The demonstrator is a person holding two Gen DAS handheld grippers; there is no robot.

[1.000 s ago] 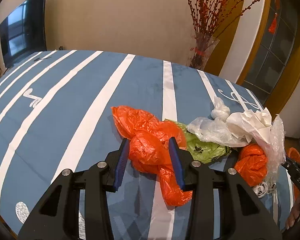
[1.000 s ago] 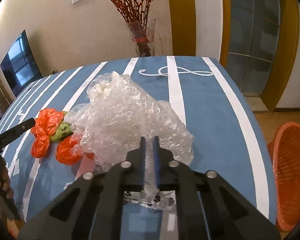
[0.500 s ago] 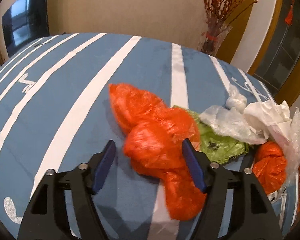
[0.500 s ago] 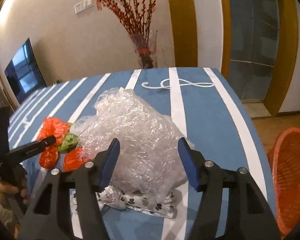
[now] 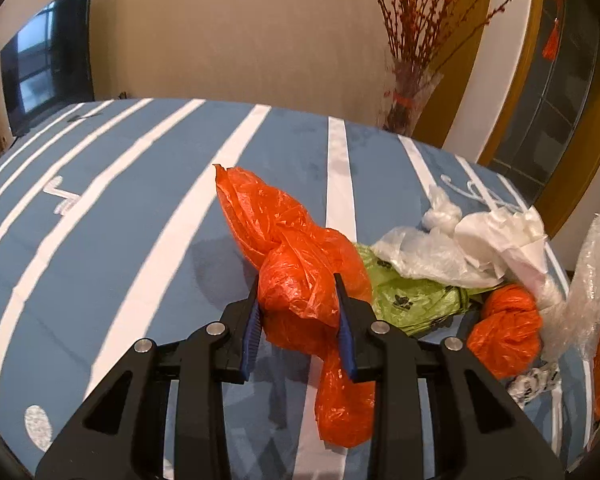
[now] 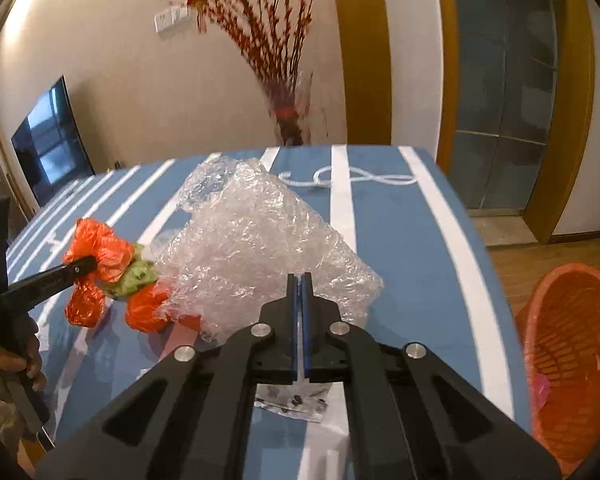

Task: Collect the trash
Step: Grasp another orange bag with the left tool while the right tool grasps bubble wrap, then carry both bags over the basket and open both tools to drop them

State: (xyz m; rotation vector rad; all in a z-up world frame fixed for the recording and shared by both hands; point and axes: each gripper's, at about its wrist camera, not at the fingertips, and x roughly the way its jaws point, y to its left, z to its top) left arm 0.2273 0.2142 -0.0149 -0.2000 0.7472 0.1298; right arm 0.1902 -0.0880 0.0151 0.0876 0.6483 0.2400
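Two tongs are at work on the striped worktop (image 5: 120, 216). The left tongs (image 5: 296, 312) have just closed and now clamp the knotted orange bag (image 5: 296, 276), which lies just left of the green bag (image 5: 416, 296). The right tongs (image 6: 299, 300) have just closed too, pressed together on the near edge of the bubble wrap (image 6: 260, 240), on the green bag's right. An orange basket (image 6: 572, 344) stands well right of it, off the worktop.

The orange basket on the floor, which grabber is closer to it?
Right. The right gripper, shut on the bubble wrap, sits nearest the orange basket. The left gripper pinches an orange bag further away.
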